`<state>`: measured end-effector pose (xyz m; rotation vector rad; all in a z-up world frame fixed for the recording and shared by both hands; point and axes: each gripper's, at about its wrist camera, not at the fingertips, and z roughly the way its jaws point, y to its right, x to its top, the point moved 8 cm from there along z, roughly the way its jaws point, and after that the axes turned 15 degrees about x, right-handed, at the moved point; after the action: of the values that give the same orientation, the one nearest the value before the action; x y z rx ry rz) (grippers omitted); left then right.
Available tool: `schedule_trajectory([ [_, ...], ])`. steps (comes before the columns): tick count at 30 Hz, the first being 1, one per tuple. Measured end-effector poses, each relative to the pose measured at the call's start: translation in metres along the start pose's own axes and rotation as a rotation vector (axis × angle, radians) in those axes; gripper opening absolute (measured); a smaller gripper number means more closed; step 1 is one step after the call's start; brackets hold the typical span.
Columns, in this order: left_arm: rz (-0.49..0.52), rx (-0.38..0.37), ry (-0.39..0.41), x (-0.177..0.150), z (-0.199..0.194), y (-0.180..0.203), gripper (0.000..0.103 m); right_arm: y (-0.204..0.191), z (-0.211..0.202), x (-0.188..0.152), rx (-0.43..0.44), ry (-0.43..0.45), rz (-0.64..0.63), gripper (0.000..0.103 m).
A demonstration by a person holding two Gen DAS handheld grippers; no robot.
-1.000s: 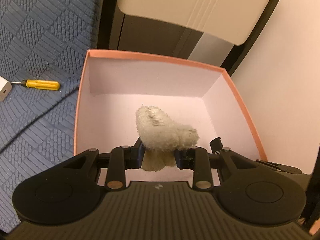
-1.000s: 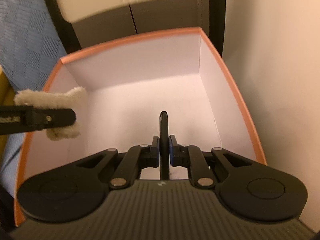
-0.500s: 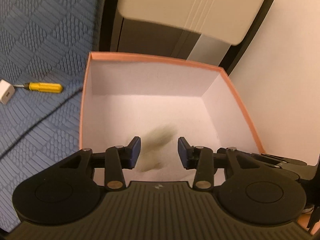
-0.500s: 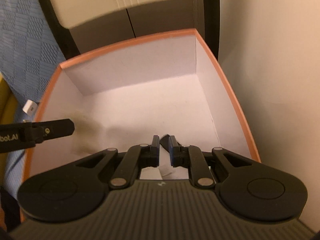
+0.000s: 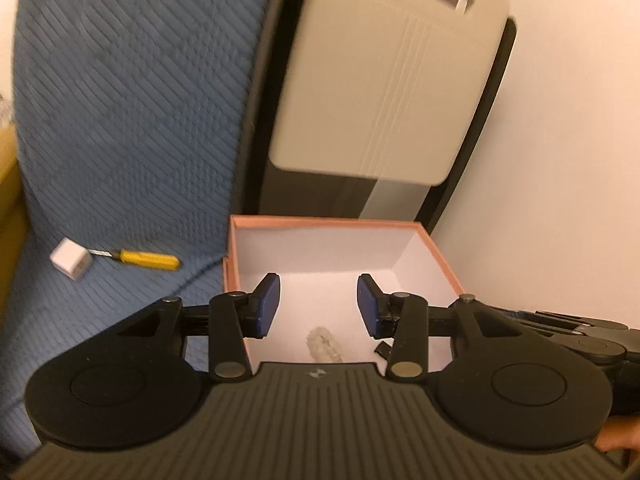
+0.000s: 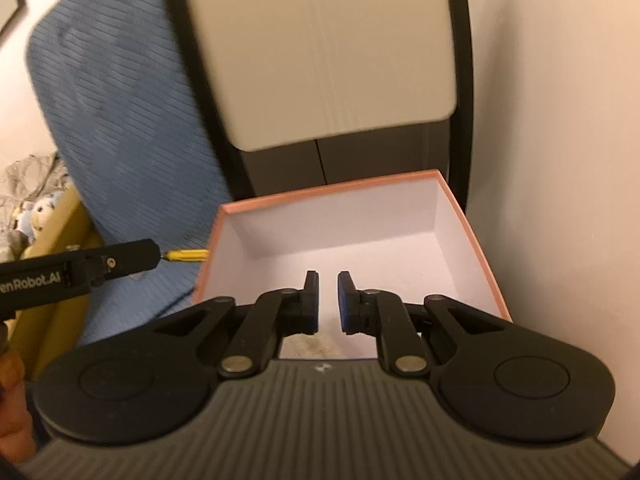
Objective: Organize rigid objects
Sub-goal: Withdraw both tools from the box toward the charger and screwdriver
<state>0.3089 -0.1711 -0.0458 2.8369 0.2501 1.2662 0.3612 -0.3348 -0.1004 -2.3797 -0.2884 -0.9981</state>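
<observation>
An orange-rimmed box [image 5: 438, 258] with a white inside stands against the wall; it also shows in the right wrist view [image 6: 476, 242]. A pale fuzzy object [image 5: 323, 344] and a small black object [image 5: 383, 349] lie on its floor. My left gripper [image 5: 318, 304] is open and empty above the box's near side. My right gripper [image 6: 328, 300] is slightly open and empty above the box; the fuzzy object [image 6: 318, 346] shows below it. A yellow-handled screwdriver [image 5: 146, 260] and a white cube adapter [image 5: 71, 264] lie on the blue bedspread to the left.
A beige and black appliance [image 5: 384, 92] stands behind the box. A white wall [image 5: 560, 160] is on the right. The blue quilted bedspread [image 5: 120, 120] covers the left. Soft toys [image 6: 36, 200] lie at far left in the right wrist view.
Both grippers opened and dropped their objects into the box. The fuzzy object and the black object now lie on the box floor. Both grippers have pulled up and back.
</observation>
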Motion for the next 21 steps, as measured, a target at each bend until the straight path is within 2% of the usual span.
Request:
schedule_trajectory([
  [4, 0.011, 0.018, 0.070, 0.006, -0.030, -0.020, 0.054, -0.029, -0.014, -0.002, 0.017, 0.022, -0.018, 0.014],
  [10, -0.022, 0.036, 0.125, 0.009, -0.061, -0.057, 0.054, -0.070, -0.026, -0.009, 0.037, 0.038, -0.064, 0.014],
  [21, -0.062, 0.082, 0.170, -0.016, -0.077, -0.122, 0.055, -0.126, -0.018, -0.037, 0.070, 0.035, -0.118, 0.014],
])
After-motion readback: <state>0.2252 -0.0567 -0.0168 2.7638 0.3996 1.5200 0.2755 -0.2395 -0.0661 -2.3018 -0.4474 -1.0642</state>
